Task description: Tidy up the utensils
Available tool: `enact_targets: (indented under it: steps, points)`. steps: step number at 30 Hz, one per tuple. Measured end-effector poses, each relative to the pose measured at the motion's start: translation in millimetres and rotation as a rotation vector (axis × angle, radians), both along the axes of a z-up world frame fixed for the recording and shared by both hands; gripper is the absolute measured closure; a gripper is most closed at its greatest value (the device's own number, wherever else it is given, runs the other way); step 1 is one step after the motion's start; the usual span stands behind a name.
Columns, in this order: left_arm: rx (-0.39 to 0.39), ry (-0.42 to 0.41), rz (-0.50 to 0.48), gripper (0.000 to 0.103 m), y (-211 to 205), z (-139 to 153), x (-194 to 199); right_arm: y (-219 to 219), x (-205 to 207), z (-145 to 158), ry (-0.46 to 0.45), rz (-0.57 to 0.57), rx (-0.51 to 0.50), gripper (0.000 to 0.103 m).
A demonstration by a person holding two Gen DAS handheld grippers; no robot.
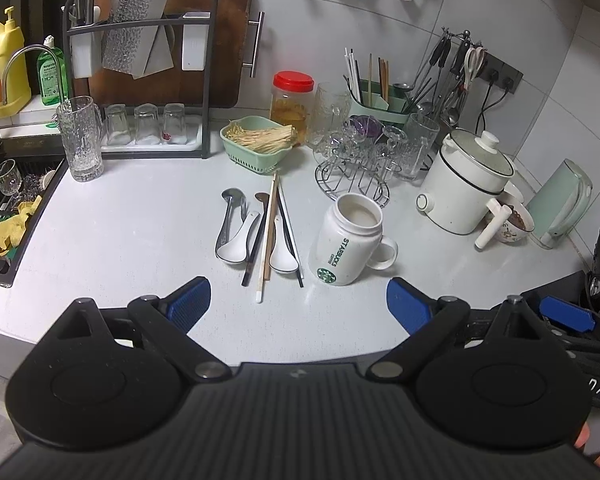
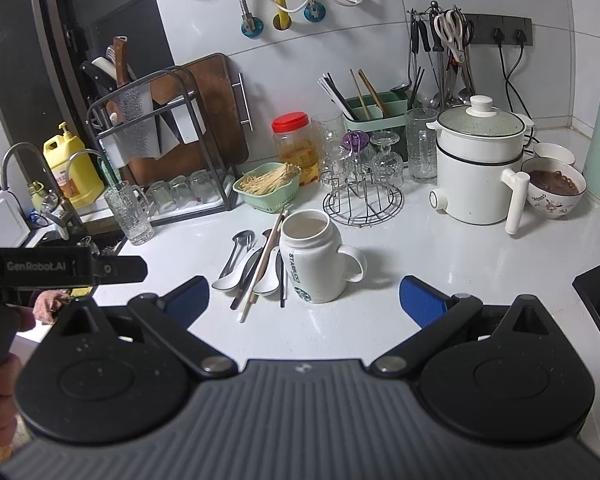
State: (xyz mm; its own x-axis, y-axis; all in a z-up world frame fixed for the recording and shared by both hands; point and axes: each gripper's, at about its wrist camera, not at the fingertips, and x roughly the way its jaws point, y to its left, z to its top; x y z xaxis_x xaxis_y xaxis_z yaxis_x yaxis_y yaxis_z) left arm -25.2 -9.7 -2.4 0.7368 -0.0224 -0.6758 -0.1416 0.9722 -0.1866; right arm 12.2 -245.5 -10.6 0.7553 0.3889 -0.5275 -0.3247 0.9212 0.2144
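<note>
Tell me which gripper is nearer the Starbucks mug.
Right, narrowly. The right gripper has the Starbucks mug centred just ahead of its open jaws. The left gripper faces the utensil pile, mug off to its right.

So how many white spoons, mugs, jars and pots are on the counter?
White spoons: 2
Mug: 1
Jar: 1
Pot: 1
Total: 5
</note>
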Motion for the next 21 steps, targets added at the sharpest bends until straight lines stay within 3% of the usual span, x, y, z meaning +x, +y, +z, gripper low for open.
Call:
enact_targets:
  steps: [21]
  points:
    - [-0.004,-0.002,0.000,0.006,1.8,-3.1,-12.7,3.1,-13.6,-0.7,-0.026,-0.007,-0.003,0.000]
